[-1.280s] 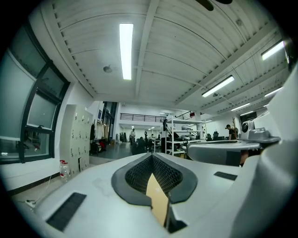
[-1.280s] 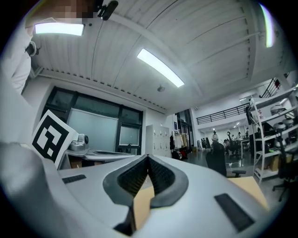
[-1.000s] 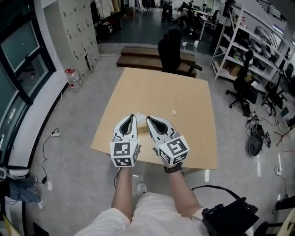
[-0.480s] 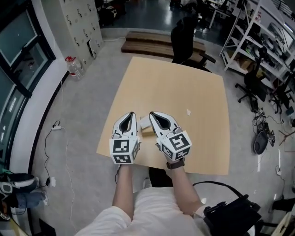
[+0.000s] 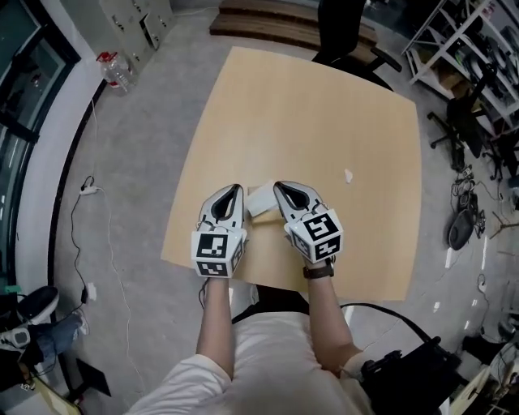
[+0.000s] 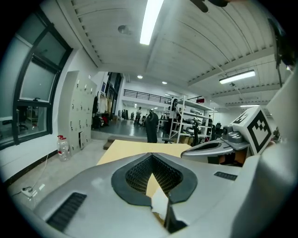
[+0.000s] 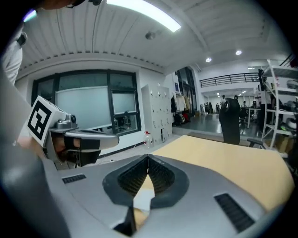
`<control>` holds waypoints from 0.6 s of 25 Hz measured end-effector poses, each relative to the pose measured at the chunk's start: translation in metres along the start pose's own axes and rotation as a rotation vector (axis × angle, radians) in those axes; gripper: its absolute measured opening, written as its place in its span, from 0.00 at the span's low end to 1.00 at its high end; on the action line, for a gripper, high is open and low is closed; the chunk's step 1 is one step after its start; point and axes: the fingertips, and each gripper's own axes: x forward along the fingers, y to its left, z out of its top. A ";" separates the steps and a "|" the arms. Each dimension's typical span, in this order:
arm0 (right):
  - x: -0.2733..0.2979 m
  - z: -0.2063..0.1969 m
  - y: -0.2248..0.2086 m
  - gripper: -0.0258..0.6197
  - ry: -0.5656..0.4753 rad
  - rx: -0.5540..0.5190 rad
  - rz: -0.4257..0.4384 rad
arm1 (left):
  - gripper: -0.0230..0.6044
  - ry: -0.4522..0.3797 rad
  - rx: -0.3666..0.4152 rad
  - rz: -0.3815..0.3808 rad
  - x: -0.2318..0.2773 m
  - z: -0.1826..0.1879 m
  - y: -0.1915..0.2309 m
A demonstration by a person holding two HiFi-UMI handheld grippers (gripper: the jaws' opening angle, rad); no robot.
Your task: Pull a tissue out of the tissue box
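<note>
A small white and tan tissue box lies on the light wood table, close to its near edge. My left gripper hovers just left of the box and my right gripper just right of it, both pointing away from me. In the left gripper view the jaws meet at their tips with nothing between them, and the box shows white below them. The right gripper is also shut and empty, with the box under it.
A small white scrap lies on the table to the right. A black office chair stands at the far edge. A water bottle is on the floor at left, with metal shelves at right.
Both grippers have come down together toward the table, staying on either side of the tissue box. Their jaws have stayed shut.
</note>
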 end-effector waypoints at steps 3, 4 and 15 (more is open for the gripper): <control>0.014 -0.030 -0.011 0.04 0.102 -0.010 0.005 | 0.04 0.052 -0.028 -0.014 0.021 -0.024 -0.003; 0.020 -0.038 -0.015 0.04 0.124 -0.012 0.006 | 0.04 0.066 -0.035 -0.016 0.028 -0.030 -0.003; 0.066 -0.112 -0.016 0.42 0.370 0.049 0.038 | 0.04 0.142 -0.067 -0.024 0.059 -0.073 0.008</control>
